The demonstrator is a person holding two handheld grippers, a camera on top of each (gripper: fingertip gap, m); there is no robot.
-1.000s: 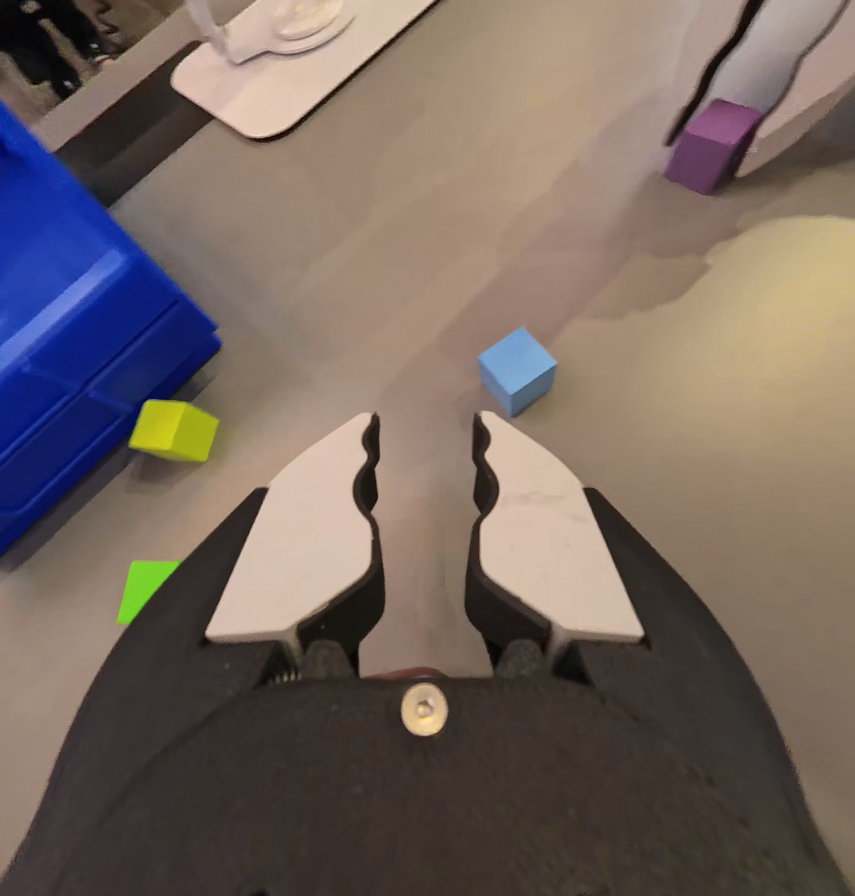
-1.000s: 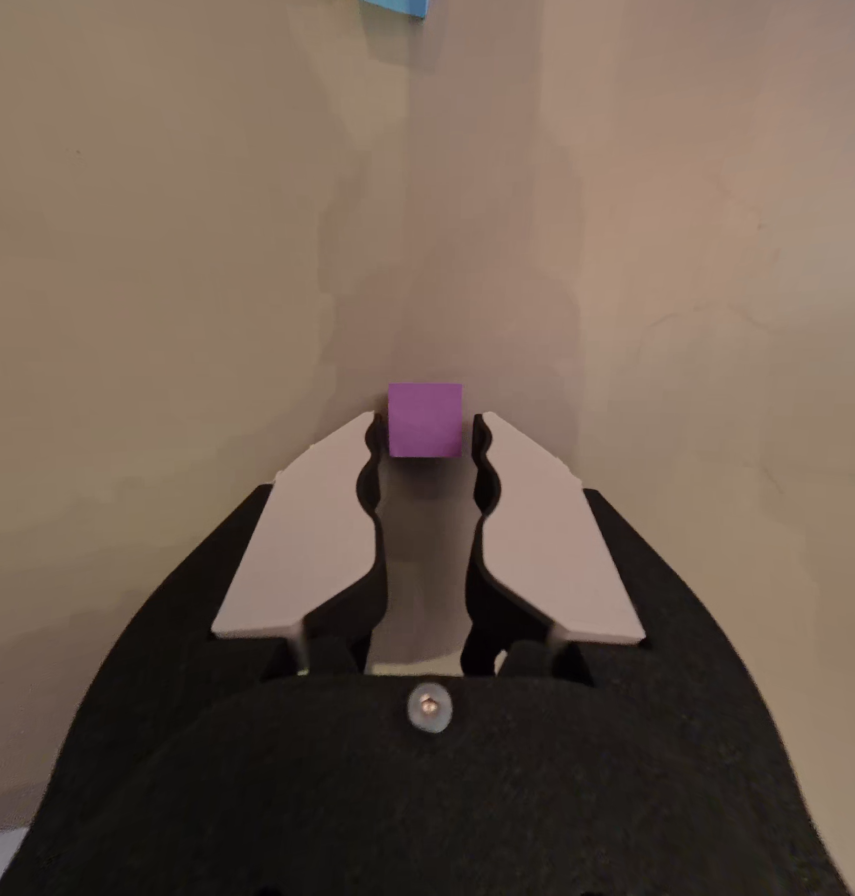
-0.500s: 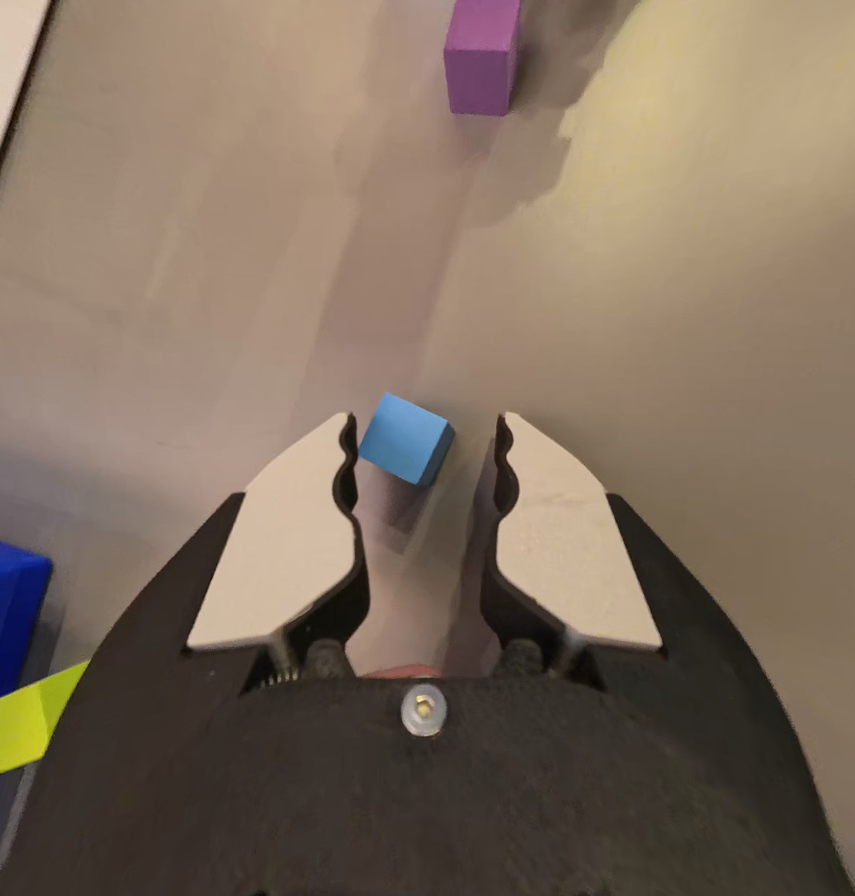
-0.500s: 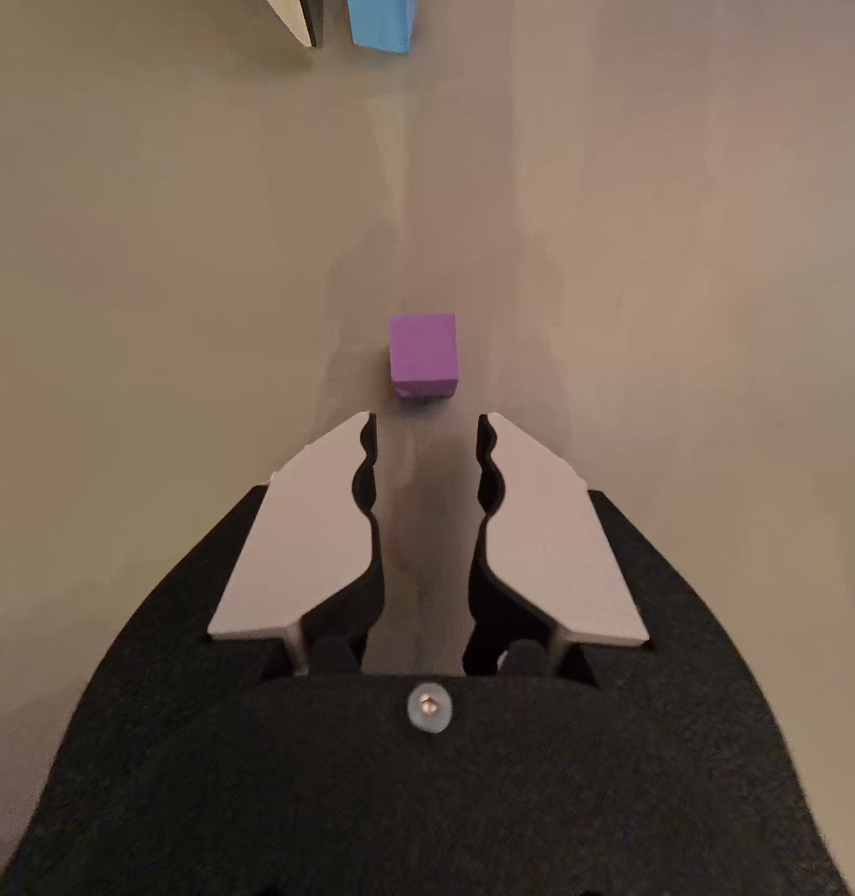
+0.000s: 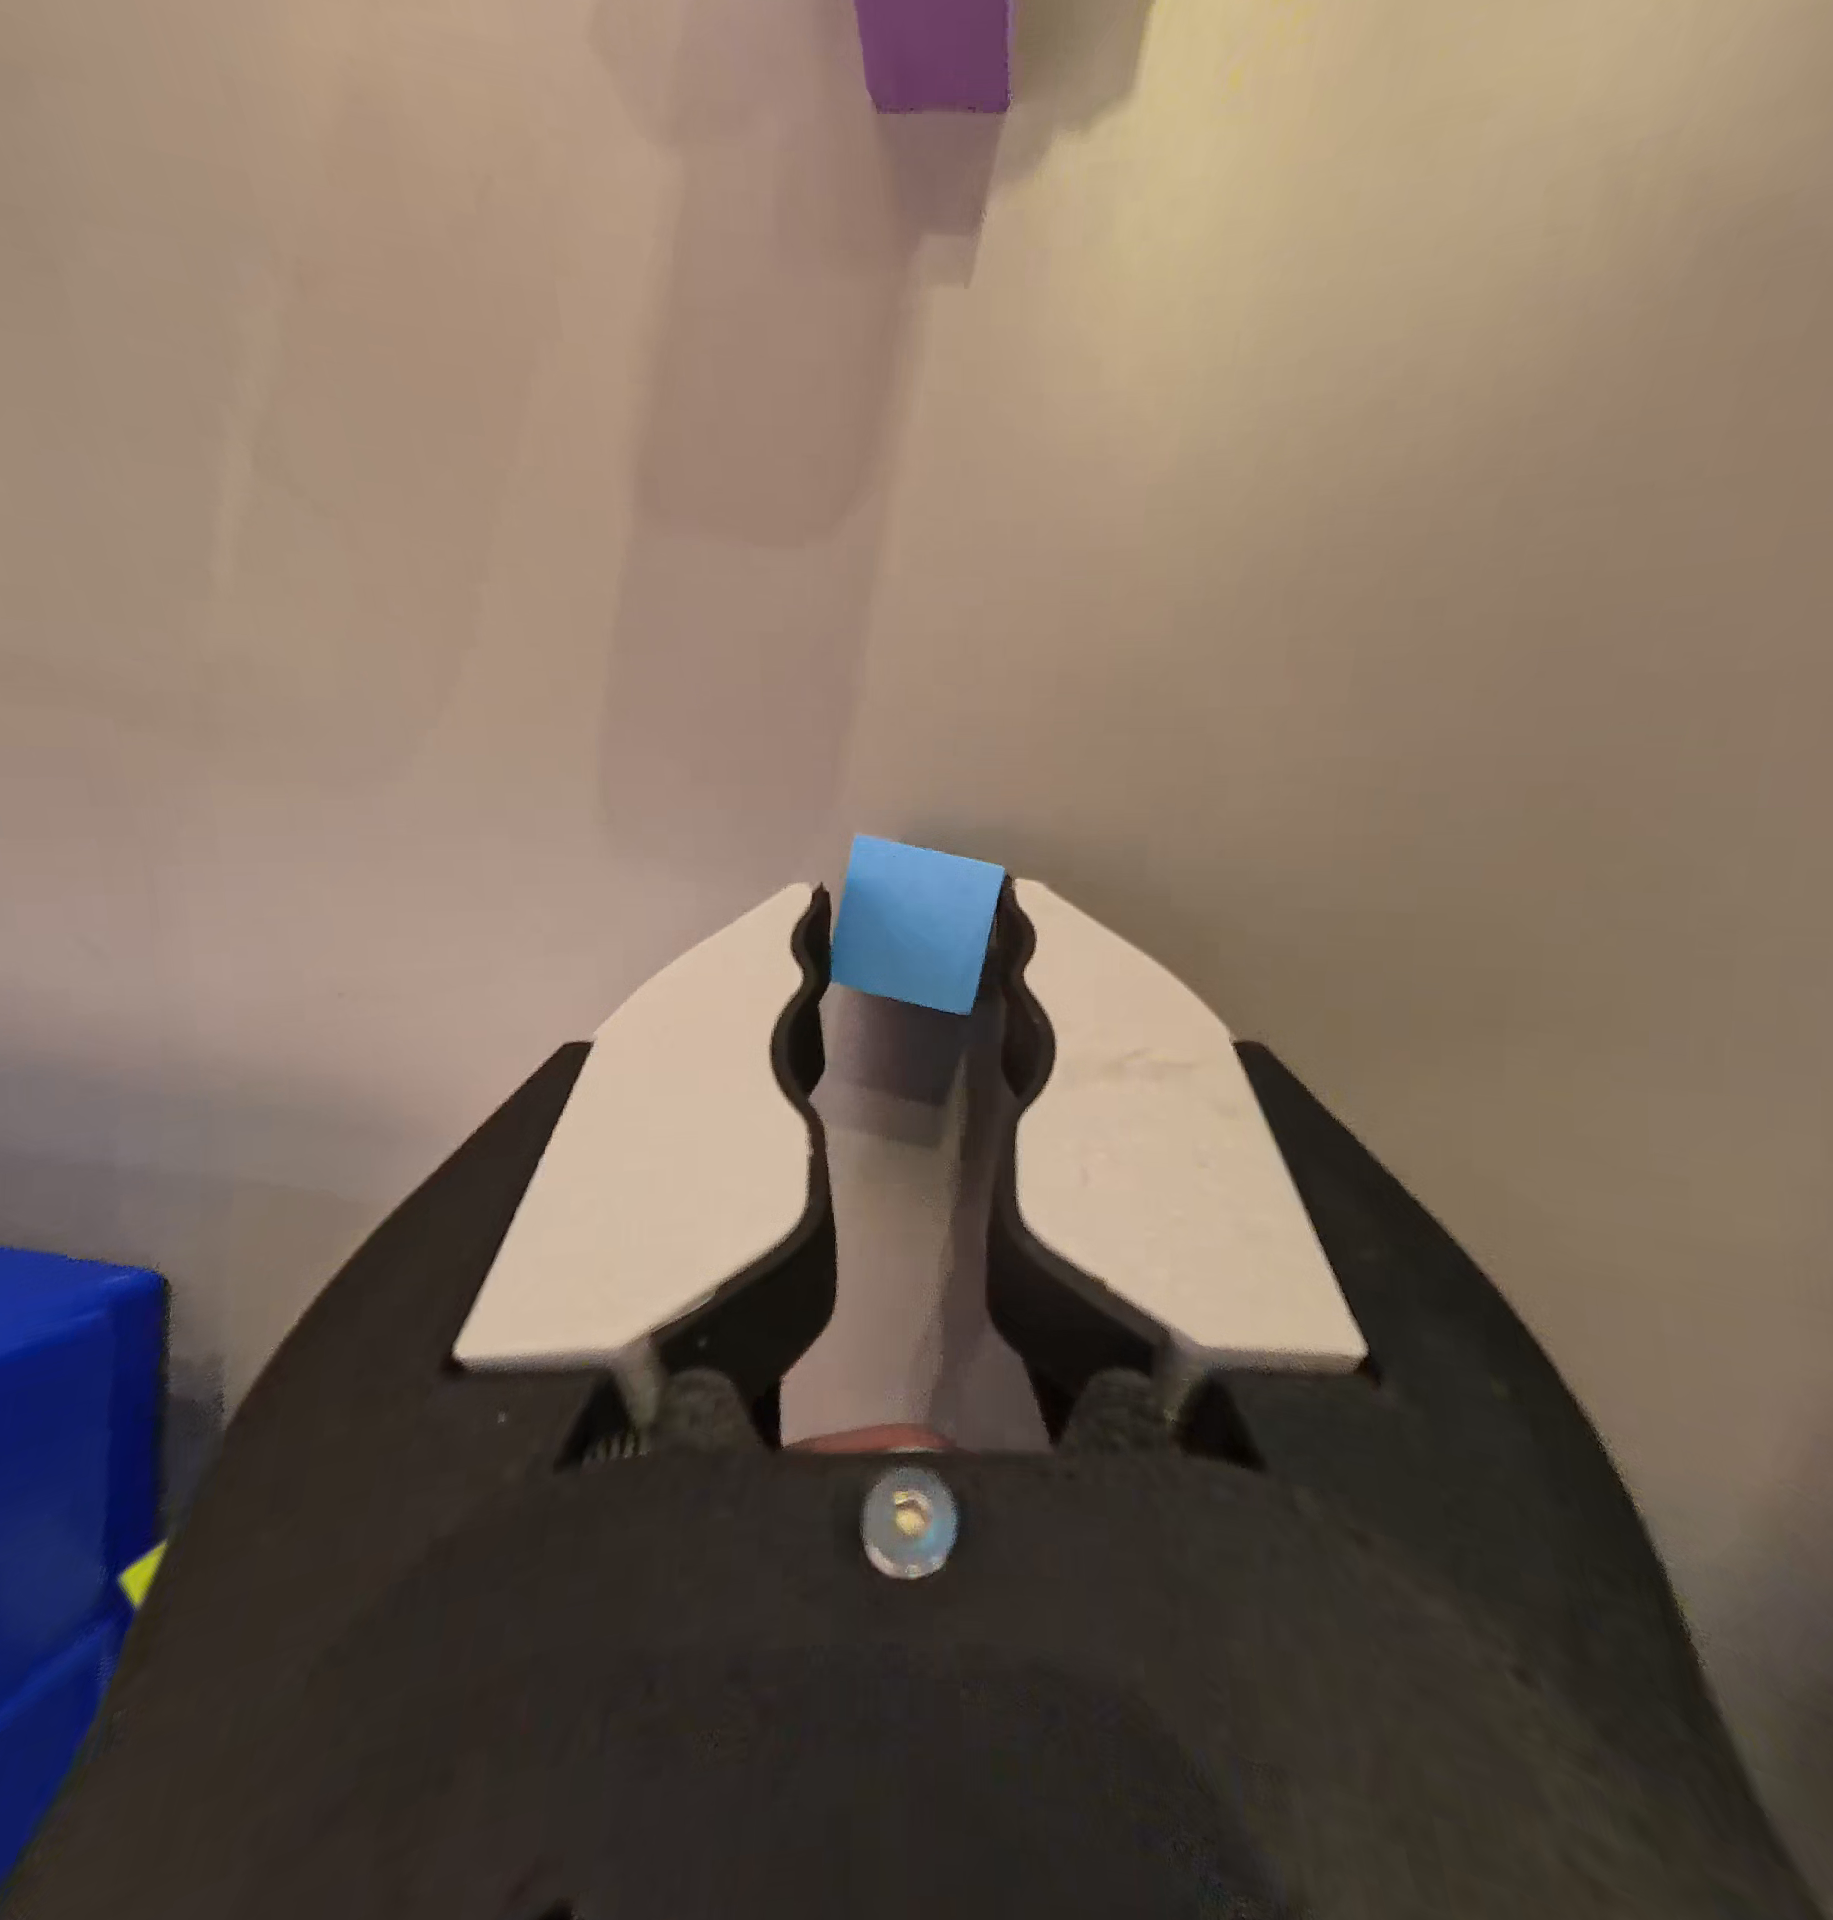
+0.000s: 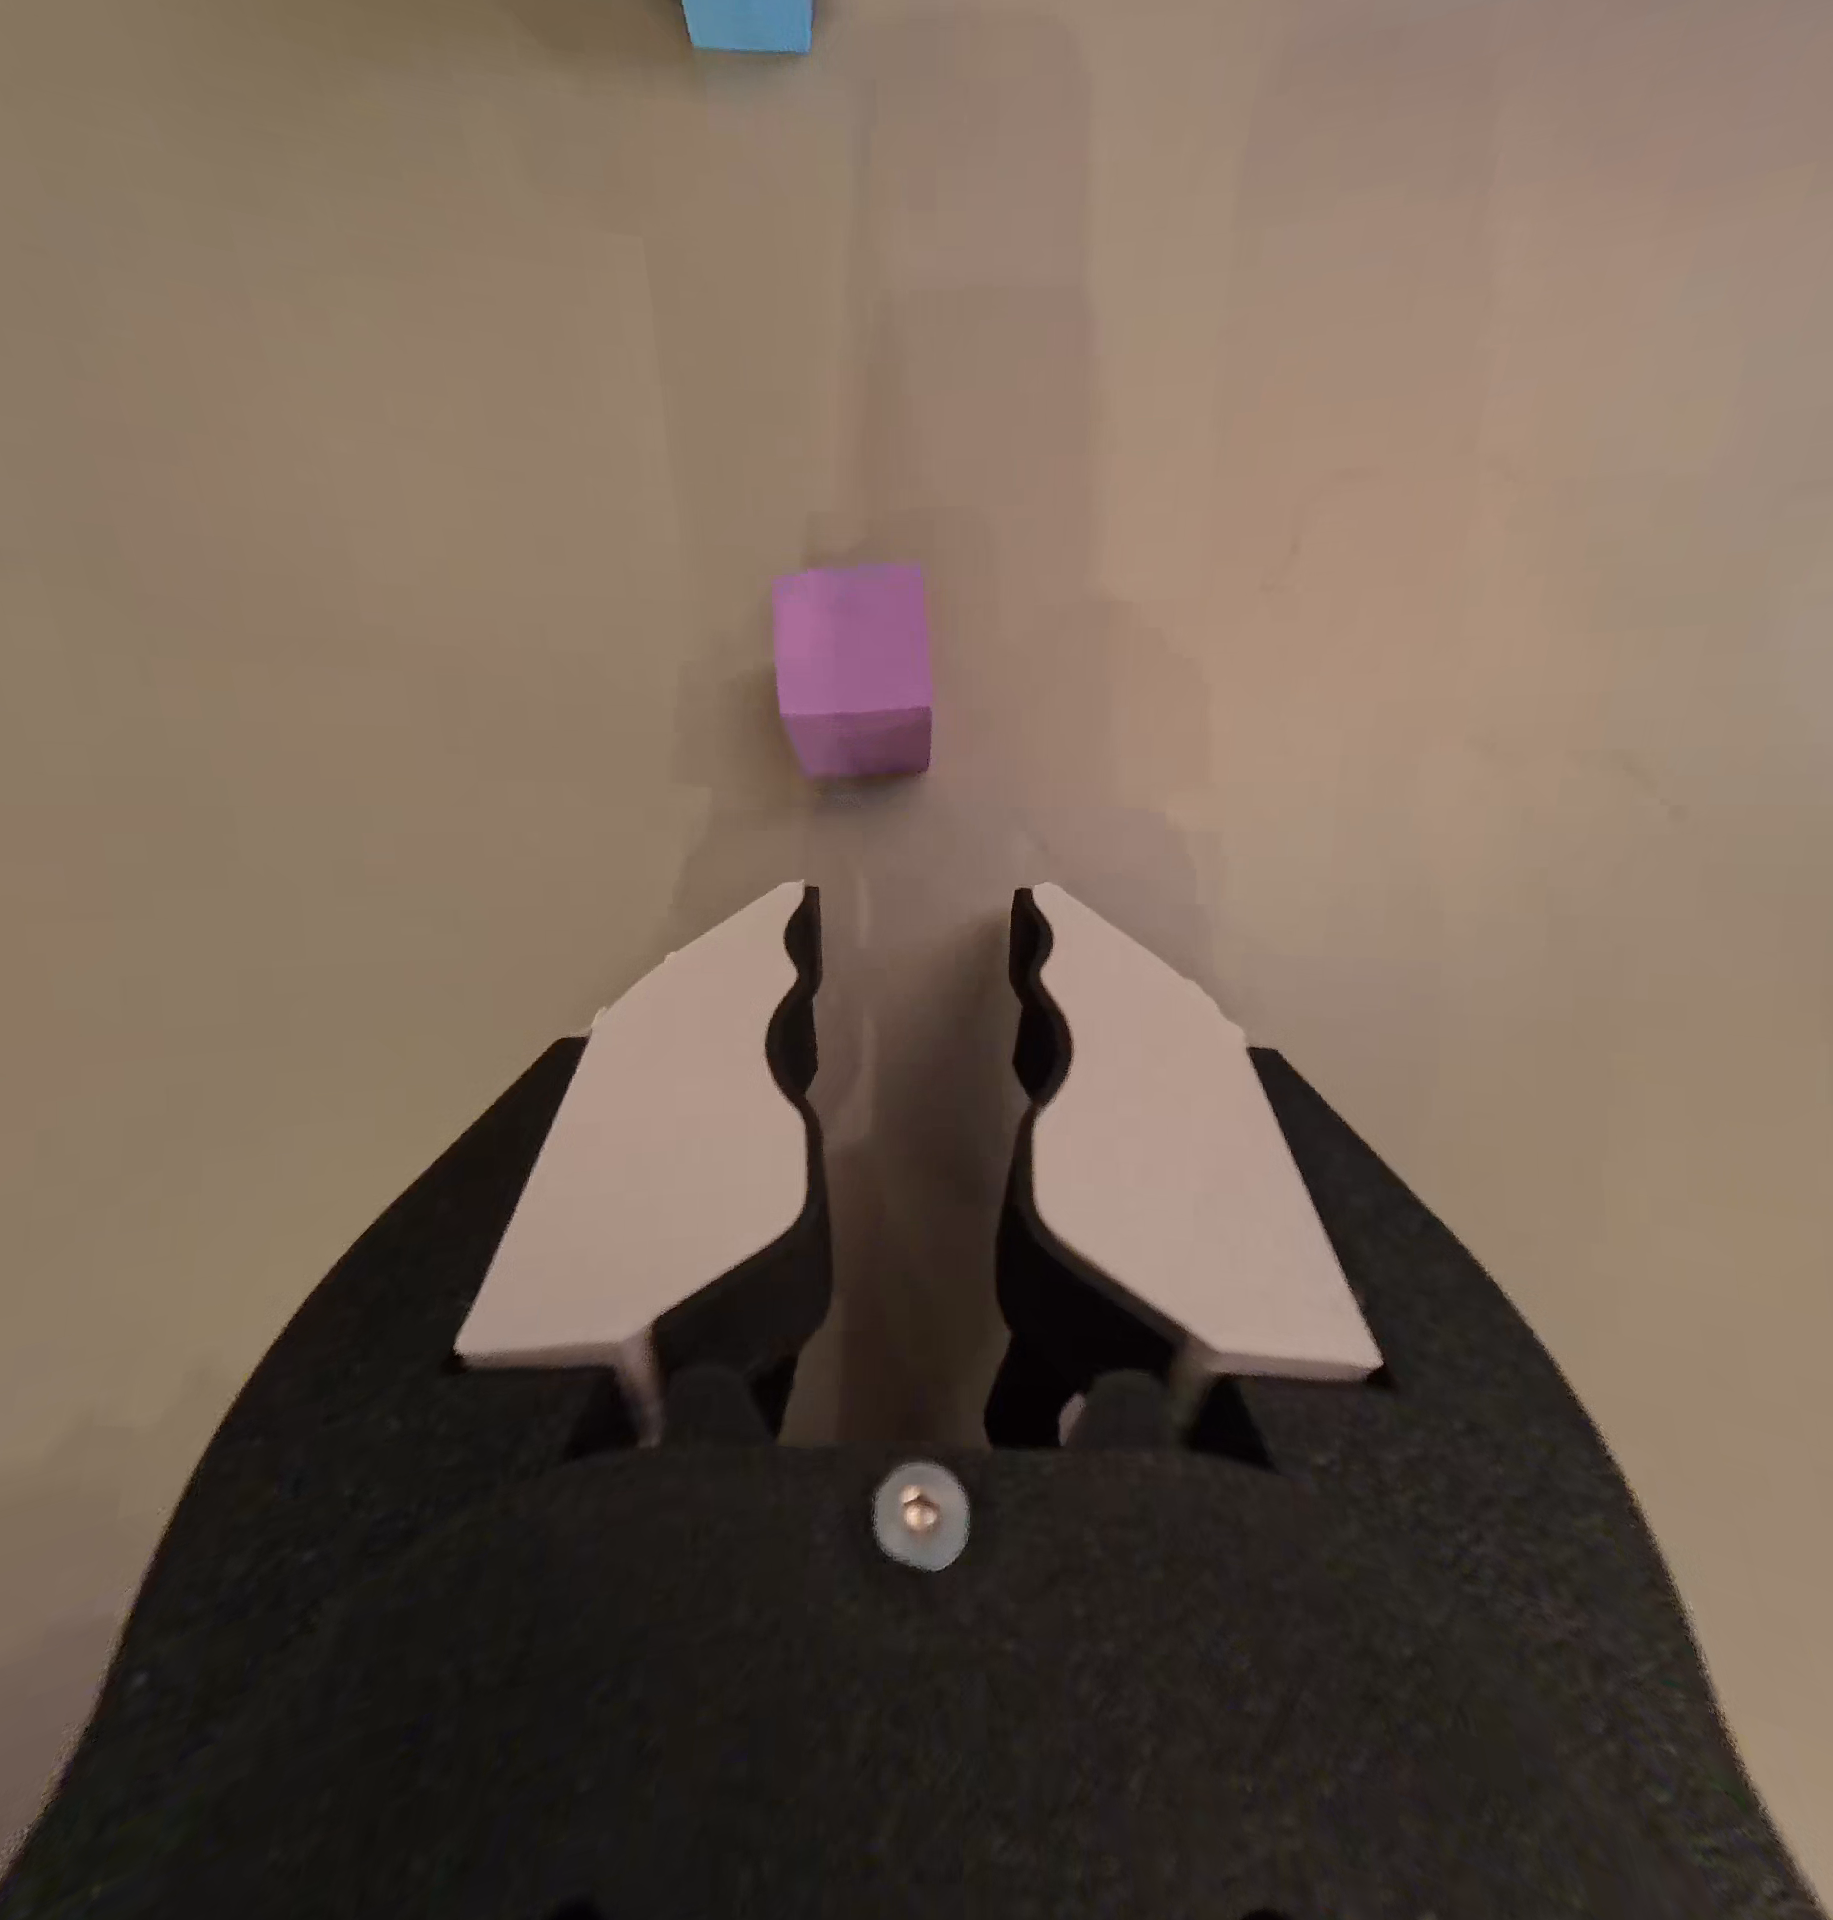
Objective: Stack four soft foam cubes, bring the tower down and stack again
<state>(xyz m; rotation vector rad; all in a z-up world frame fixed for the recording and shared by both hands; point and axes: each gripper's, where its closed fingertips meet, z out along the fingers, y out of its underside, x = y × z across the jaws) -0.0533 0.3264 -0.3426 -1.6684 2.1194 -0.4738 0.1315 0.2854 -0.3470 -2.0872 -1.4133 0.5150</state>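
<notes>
the left gripper [image 5: 912,904] is clamped on a tilted blue cube [image 5: 914,923] at its fingertips, while the right gripper [image 6: 912,904] stands apart and bare, a purple cube [image 6: 855,670] on the table [image 6: 1411,520] just ahead.

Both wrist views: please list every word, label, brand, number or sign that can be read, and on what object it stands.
There are none. No writing shows on the blue cube, the purple cube, the blue bin, the yellow-green cube, the table, or on the left gripper or right gripper.
</notes>
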